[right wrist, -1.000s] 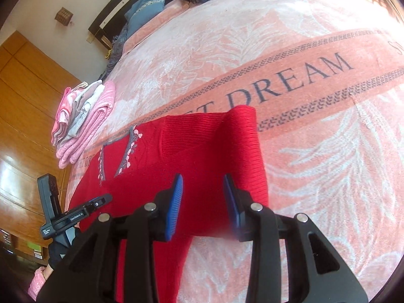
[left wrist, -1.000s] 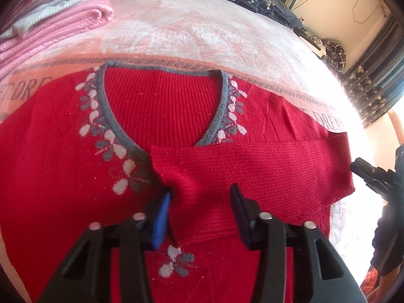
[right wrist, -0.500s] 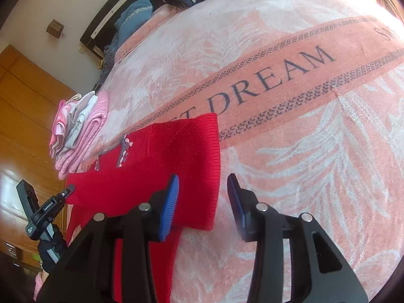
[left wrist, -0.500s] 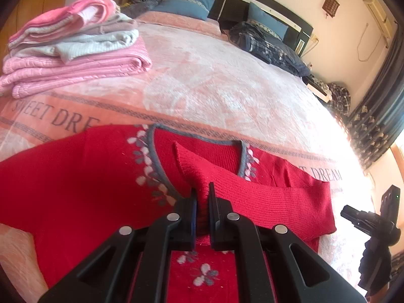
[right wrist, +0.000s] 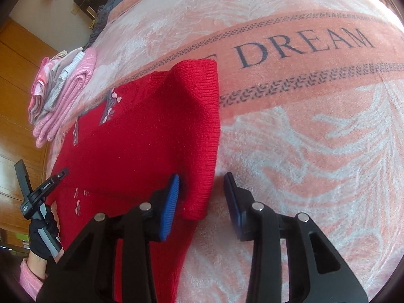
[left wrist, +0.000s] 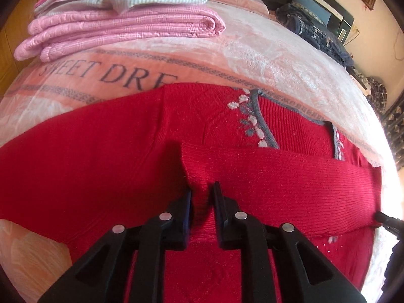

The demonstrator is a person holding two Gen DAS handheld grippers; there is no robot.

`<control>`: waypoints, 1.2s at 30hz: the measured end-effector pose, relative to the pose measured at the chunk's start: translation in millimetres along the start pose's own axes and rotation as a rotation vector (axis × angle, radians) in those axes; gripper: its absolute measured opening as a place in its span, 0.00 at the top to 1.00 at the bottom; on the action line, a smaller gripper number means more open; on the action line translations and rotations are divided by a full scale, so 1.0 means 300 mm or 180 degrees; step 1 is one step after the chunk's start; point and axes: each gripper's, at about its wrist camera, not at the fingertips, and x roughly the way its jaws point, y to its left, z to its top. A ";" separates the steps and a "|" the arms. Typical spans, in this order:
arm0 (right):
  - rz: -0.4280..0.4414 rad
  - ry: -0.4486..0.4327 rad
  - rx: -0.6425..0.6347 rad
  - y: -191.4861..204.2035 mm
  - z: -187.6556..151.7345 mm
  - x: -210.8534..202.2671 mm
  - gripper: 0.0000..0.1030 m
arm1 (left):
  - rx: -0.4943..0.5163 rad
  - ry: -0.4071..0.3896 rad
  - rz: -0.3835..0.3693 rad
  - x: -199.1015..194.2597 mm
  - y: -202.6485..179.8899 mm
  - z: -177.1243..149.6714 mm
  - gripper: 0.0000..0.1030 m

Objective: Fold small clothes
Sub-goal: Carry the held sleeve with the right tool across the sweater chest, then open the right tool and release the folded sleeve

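The red sweater (left wrist: 101,166) lies flat on the near part of the pink blanket (left wrist: 265,58), front side up, and its right sleeve (left wrist: 290,176) is folded across the chest. The left gripper (left wrist: 201,197) pinches the cuff end of this sleeve with its jaws pressed on the knit, probably to draw it straight over the body. The right gripper (right wrist: 202,194) hovers at the folded right edge with jaws spread (they hold nothing). Only the left view shows the pinch; only the right view shows the gloved hand (right wrist: 41,237). The stack of folded clothes (left wrist: 121,22) waits at the far left.
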 end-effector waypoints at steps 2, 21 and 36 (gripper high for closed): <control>-0.0043 0.0001 -0.0085 0.015 -0.004 -0.005 0.63 | 0.0048 0.0000 0.0089 -0.016 0.000 0.010 0.78; 0.0401 -0.0366 0.0490 -0.026 0.132 0.053 0.66 | 0.0177 0.0054 -0.0280 0.030 -0.142 0.012 0.56; 0.0291 -0.0080 0.0137 0.069 -0.006 0.035 0.54 | 0.0351 0.0084 -0.0277 -0.023 -0.041 -0.036 0.53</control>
